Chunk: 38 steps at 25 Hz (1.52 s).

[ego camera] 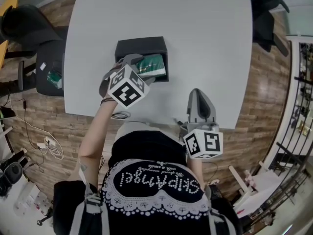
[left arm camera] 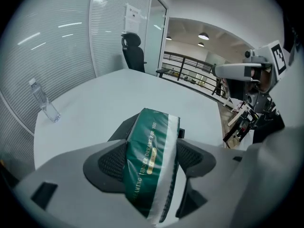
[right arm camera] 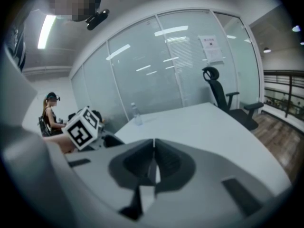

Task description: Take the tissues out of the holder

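A green and white tissue pack stands on edge between the jaws of my left gripper, which is shut on it. In the head view that left gripper holds the tissue pack just over the front part of the black box-shaped holder on the white table. My right gripper rests near the table's front edge, to the right of the holder, with its jaws pressed together and nothing between them. In its own view the right gripper points across the bare tabletop.
A clear water bottle stands at the table's far left corner. Black office chairs sit to the left and at the far right of the table. A railing runs along the right side.
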Motion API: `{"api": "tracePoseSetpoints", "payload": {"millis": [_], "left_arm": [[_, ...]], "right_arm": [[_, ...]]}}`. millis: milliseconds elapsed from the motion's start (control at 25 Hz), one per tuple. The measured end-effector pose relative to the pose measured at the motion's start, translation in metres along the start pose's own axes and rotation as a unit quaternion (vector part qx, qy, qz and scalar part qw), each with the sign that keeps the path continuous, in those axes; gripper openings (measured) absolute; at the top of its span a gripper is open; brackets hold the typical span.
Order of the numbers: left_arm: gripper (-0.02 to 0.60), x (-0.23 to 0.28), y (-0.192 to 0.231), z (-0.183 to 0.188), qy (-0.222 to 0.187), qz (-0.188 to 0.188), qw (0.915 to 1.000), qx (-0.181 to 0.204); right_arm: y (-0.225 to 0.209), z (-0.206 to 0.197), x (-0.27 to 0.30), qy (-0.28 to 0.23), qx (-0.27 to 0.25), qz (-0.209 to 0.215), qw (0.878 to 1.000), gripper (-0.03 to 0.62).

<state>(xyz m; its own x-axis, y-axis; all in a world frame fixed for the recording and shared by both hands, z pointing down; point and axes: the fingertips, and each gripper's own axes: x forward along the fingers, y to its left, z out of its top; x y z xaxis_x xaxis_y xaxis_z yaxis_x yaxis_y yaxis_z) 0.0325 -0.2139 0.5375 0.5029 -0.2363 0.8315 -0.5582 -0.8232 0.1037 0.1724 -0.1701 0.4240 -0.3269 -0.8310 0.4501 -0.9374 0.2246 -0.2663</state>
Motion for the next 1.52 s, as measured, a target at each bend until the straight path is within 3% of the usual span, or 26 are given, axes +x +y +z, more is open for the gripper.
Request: {"api": "tracePoseSetpoints", "payload": {"millis": [320,640,960,1200,1520], "left_arm": [[0.345,-0.046,0.007,0.02,-0.085,0.037,0.995,-0.036],[0.345,-0.105,0.019,0.044,-0.188,0.092,0.9761,-0.059],[0.345,-0.17,0.026,0.061,-0.319,0.128,0.932,-0.115],[0.345,-0.22,0.018,0.064,-0.388,0.169,0.8979,-0.119],[0.345,-0.28,0.022,0.056,-0.468,0.22,0.8452,-0.136]], "right_arm": [[0.008,0.007,-0.005,-0.013,-0.011,0.01,1.0,0.034],[0.022,0.012,-0.014,-0.03,-0.024,0.019,0.999,0.032],[0.035,0.017,-0.028,-0.049,-0.035,0.024,0.998,0.034],[0.045,0.029,-0.047,-0.075,-0.044,0.03,0.996,0.034],[0.047,0.06,-0.056,-0.122,-0.055,0.028,0.991,0.034]]}}
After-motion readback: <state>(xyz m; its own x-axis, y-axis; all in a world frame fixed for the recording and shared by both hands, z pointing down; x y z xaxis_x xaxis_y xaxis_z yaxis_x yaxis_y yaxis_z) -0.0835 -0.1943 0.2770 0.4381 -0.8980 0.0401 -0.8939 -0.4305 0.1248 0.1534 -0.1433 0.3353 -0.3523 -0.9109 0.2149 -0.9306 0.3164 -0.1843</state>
